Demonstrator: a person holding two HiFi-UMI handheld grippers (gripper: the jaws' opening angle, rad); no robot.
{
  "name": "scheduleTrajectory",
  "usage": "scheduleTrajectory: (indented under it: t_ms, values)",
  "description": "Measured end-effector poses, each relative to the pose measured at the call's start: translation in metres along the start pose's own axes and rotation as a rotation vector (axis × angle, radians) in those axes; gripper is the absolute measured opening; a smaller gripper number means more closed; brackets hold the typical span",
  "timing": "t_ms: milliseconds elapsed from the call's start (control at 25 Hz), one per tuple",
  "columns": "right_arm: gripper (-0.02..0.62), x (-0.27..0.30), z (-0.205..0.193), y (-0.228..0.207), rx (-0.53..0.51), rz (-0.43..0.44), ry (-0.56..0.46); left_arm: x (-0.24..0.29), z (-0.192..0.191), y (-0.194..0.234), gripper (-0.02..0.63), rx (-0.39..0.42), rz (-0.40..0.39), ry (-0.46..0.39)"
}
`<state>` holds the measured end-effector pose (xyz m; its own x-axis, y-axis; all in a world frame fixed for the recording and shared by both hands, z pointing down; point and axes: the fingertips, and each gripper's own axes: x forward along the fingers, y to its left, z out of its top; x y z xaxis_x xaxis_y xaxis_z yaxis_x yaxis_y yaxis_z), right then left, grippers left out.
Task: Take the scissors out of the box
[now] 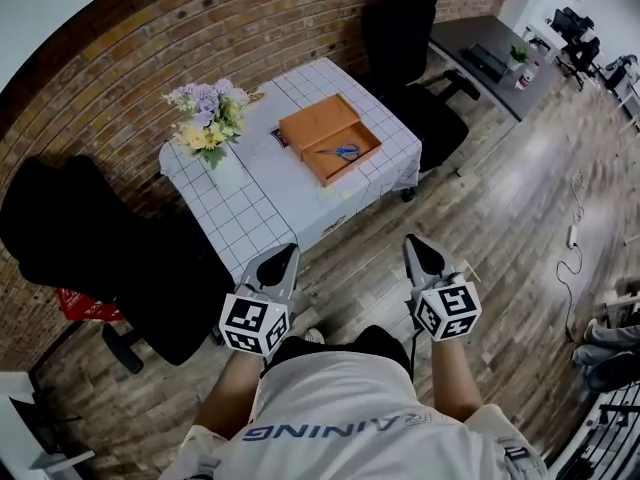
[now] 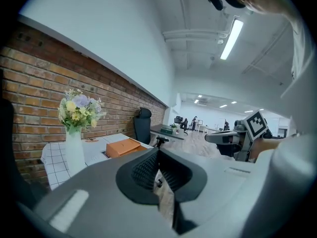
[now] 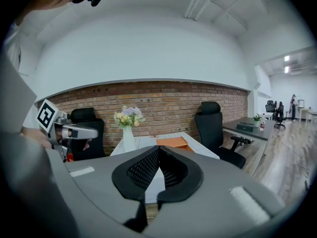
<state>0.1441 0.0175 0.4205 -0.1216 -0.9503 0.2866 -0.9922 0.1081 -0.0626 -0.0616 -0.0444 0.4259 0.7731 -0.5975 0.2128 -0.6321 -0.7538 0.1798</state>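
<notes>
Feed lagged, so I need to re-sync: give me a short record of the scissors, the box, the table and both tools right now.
scissors: blue handles, lying inside the open box
box: orange, open, on the table's right half
table: checkered cloth, with a chair at each side
vase of flowers: at the table's left corner, apart from the box
left tool: shut, empty, over the floor short of the table
right tool: shut, empty, over the floor short of the table
task: scissors not yet taken out
</notes>
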Motion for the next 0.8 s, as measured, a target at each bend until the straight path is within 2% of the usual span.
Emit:
scheduleTrajectory:
  t_ms: [200, 440, 800]
  values:
    - [0.014, 0.038, 0.008, -0.009, -0.009, 0.012, 0.020, 0.022, 0.004, 0.020, 0.000, -0.014, 0.007, -0.005]
    - [0.014, 0.107, 0.012, -0.029, -0.018, 0.092, 0.037, 0.063, 0.005, 0.053, 0.000, -0.026, 0.077, -0.001]
    - [0.014, 0.223, 0.049, -0.105, -0.031, 0.221, 0.053, 0.174, 0.048, 0.092, 0.000, -0.035, 0.192, -0.012]
